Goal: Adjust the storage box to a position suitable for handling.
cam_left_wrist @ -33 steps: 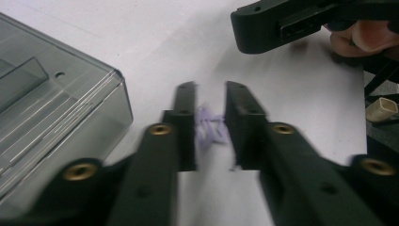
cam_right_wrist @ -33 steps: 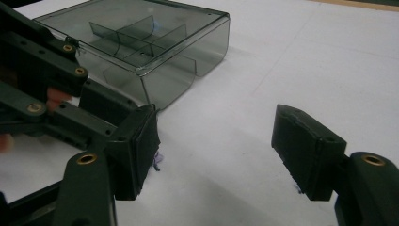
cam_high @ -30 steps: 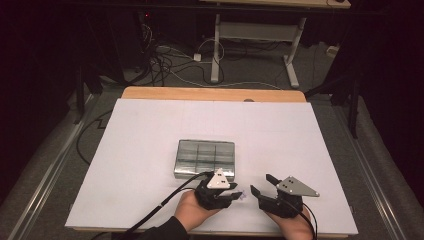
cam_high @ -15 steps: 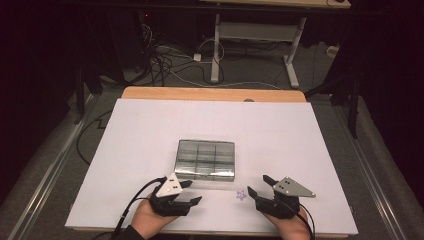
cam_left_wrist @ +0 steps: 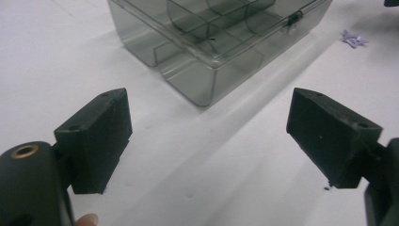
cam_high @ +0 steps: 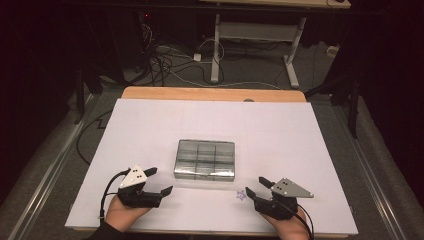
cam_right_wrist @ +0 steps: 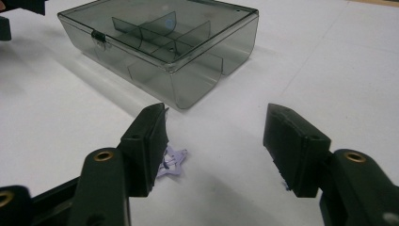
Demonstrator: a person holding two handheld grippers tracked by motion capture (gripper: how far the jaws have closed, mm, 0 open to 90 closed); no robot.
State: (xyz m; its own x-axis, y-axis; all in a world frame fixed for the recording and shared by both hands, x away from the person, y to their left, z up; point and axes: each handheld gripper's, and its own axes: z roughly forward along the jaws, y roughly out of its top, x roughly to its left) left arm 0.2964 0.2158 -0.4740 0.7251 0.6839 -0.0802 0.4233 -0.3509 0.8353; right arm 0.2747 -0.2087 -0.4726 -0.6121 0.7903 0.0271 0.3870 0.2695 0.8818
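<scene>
A small purple star-shaped piece (cam_high: 241, 194) lies flat on the white table (cam_high: 150, 130), just in front of the near right corner of a clear lidded box (cam_high: 205, 159) with 6 compartments. The right gripper (cam_high: 254, 187) sits just beside the star, its jaws apart with nothing between them, having just been closing a little; the star shows partly behind one jaw. The left gripper (cam_high: 159, 181), left of the box, has just been opening and stands wide and empty.
</scene>
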